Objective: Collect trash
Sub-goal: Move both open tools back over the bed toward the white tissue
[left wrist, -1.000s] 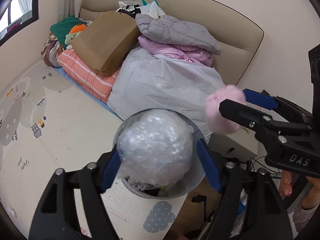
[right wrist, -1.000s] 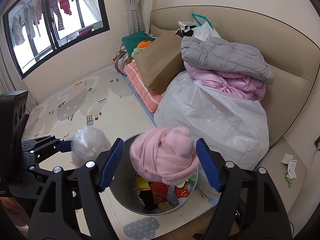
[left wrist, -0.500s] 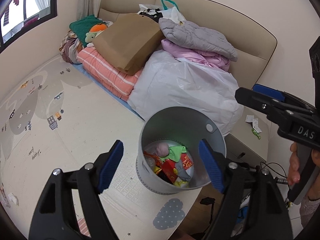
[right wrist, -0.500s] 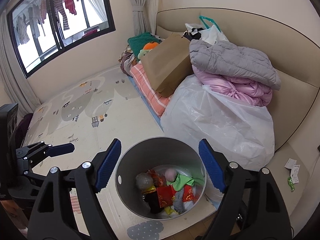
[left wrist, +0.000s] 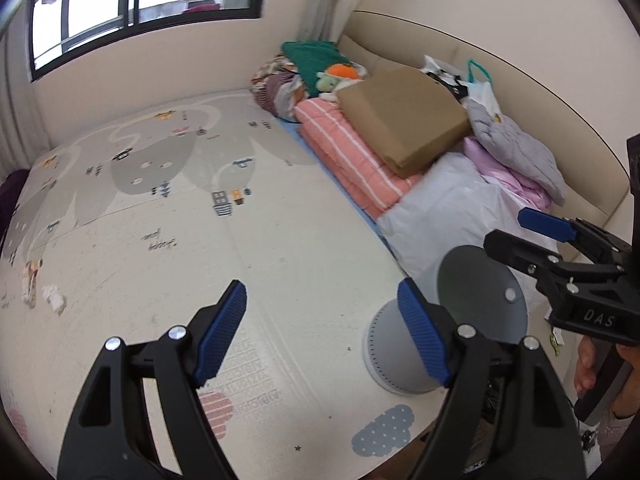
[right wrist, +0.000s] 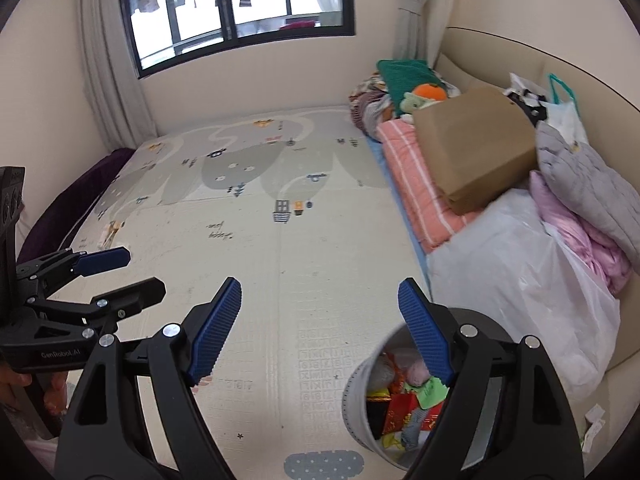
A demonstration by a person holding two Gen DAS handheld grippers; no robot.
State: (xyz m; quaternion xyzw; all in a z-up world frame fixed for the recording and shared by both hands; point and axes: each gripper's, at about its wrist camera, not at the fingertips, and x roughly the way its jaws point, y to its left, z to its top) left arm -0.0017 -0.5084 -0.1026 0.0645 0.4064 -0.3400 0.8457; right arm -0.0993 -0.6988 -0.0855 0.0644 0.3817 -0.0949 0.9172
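just right of the spread, empty right gripper (right wrist: 320,328) stands the round grey metal bin (right wrist: 362,400) already holding colourful wrappers, while the left gripper (left wrist: 322,336), equally spread and empty, faces crumpled white scraps (left wrist: 54,298) left on the patterned play mat (left wrist: 280,240).

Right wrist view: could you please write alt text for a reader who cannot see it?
The open, empty right gripper points down at a patterned play mat, with a grey bin of colourful trash at lower right. The left gripper, also open, shows at the left edge. Bedding and a white plastic bag line the right wall.
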